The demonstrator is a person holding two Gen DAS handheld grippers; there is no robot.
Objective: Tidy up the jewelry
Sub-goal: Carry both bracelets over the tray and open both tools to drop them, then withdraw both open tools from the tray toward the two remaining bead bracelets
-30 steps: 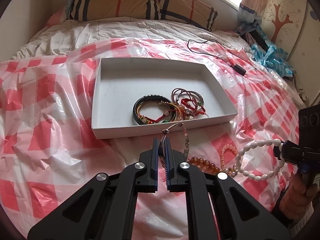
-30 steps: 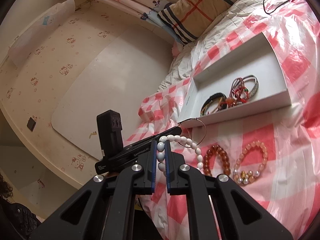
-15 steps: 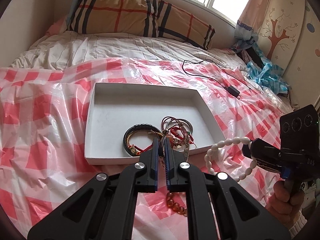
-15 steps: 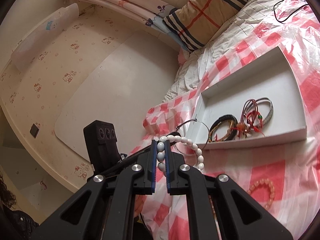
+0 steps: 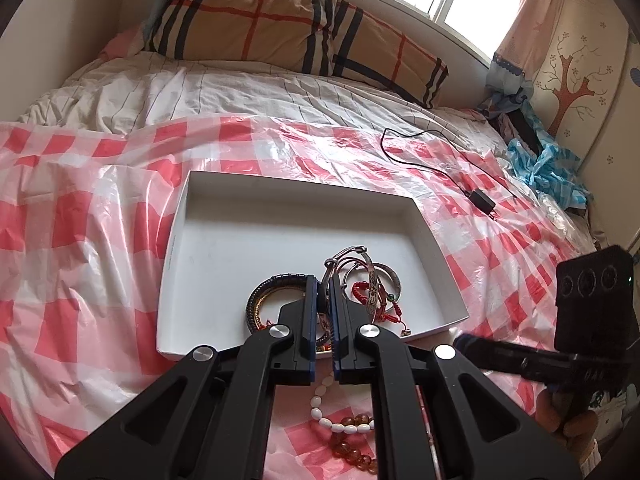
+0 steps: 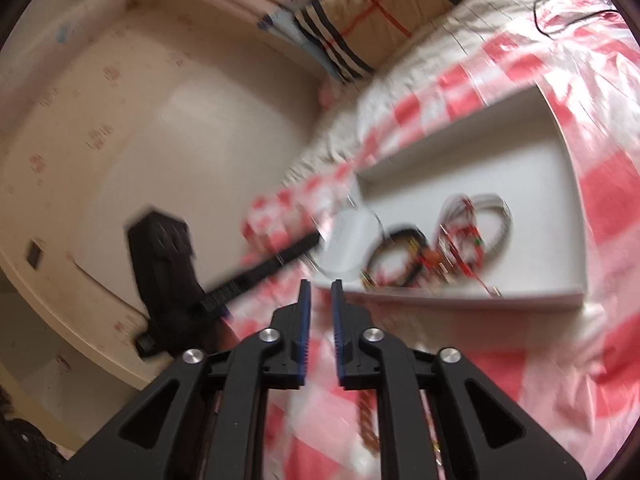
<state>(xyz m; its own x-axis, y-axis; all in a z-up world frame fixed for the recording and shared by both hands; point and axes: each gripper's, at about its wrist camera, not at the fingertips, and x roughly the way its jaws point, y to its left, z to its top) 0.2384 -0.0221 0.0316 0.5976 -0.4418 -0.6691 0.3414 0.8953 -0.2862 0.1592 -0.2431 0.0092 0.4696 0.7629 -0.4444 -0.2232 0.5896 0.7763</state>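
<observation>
Left claw (image 5: 324, 292) over tray (image 5: 280, 216), pinching bangle (image 5: 370, 280); right claw (image 6: 320, 292) parting, empty.

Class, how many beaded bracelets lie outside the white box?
2: a white-bead bracelet by the box's near wall; an amber-bead bracelet beside it, nearer the camera. The left claw may hide more.

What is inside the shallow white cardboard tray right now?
The shallow white cardboard tray holds a black braided bracelet, a silver bangle and red cord bracelets near its front wall. The left gripper covers the pieces between them.
</observation>
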